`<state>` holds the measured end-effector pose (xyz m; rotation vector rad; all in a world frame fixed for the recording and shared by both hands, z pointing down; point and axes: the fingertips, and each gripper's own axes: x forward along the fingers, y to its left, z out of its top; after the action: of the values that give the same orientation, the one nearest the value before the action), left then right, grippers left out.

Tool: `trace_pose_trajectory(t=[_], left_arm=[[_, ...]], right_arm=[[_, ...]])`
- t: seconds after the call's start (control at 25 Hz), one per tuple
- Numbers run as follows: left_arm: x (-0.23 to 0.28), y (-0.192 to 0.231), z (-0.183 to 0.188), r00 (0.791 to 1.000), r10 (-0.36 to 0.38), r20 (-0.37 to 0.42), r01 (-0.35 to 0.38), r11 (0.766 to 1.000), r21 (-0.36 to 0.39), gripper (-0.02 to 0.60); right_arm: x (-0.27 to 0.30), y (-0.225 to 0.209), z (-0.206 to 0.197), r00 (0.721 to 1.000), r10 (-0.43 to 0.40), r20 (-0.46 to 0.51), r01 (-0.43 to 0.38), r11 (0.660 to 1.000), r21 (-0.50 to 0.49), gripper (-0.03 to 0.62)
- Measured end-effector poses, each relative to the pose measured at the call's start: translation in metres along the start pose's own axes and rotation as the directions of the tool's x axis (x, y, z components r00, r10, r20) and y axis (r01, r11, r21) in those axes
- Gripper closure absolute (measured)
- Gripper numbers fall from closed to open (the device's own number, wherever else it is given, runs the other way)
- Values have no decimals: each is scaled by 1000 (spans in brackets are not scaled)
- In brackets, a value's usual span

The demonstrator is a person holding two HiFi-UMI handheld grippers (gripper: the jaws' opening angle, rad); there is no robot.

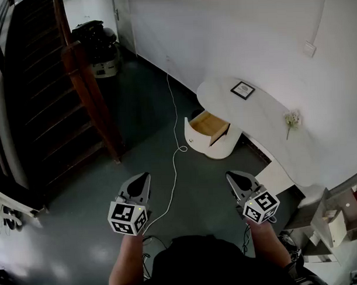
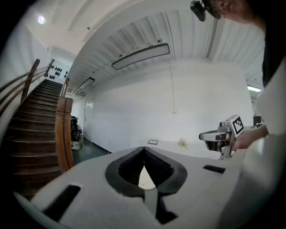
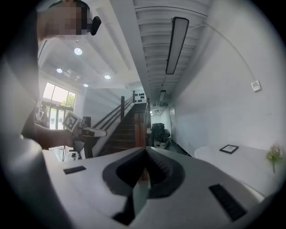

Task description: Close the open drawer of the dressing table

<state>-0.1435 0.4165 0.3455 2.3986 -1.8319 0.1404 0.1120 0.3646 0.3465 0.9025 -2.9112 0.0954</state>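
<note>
**Item 1. Drawer [image 1: 211, 127].** The task's thing. It stands pulled out from the rounded left end of the dressing table [image 1: 265, 115], with its pale wood interior showing. It appears empty, though the far corners are too small to check. It is well apart from both claws.

**Item 2. Left claw [image 1: 142, 184].** The jaws are closed tip to tip, and its own view shows nothing between them. It is held low in front of the person and points toward the table.

**Item 3. Right claw [image 1: 235, 180].** The jaws are likewise pressed together and empty. It is level with the left claw and is the nearer of the two to the drawer.

**Item 4. Table top.** It carries a small dark picture frame [image 1: 243, 90] and a flower sprig [image 1: 292, 120], both lying clear of the drawer.

**Item 5. White cable [image 1: 174, 162].** It trails across the dark floor [image 1: 148, 111] from the wall to the person's feet and passes just beside the drawer's front.

**Status.** The drawer is open and has not been reached.

**Hazards, as judged:**
- The cable lies along the approach path and could catch a foot.
- A push landing off-centre on the curved drawer front may skew the drawer and jam it.
- A closed claw tip could skid off the smooth face.
- Too hard a shove may jolt the frame and the sprig.
</note>
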Motion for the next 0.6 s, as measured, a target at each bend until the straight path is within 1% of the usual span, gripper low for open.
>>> trace_pose_trajectory(t=[0.12,0.2,0.36,0.44,0.6], left_arm=[[-19,10,-14,1000,8,-29,-8,1000,-15,574],[-29,19,-22,999,10,-45,-11,1000,-20,574],[-44,34,-27,999,17,-43,-19,999,-29,574],[-44,40,-29,999,20,-39,-22,999,-35,574],[-23,50,-36,999,9,-49,-12,998,-57,574]], right_arm=[[5,13,-5,1000,-4,2,4,1000,17,591],[12,25,-7,1000,-7,7,7,1000,10,591],[27,53,-9,1000,13,-2,-13,1000,-9,591],[31,58,-11,1000,9,-19,-10,1000,-24,591],[42,50,-15,998,-42,-42,39,996,-84,589]])
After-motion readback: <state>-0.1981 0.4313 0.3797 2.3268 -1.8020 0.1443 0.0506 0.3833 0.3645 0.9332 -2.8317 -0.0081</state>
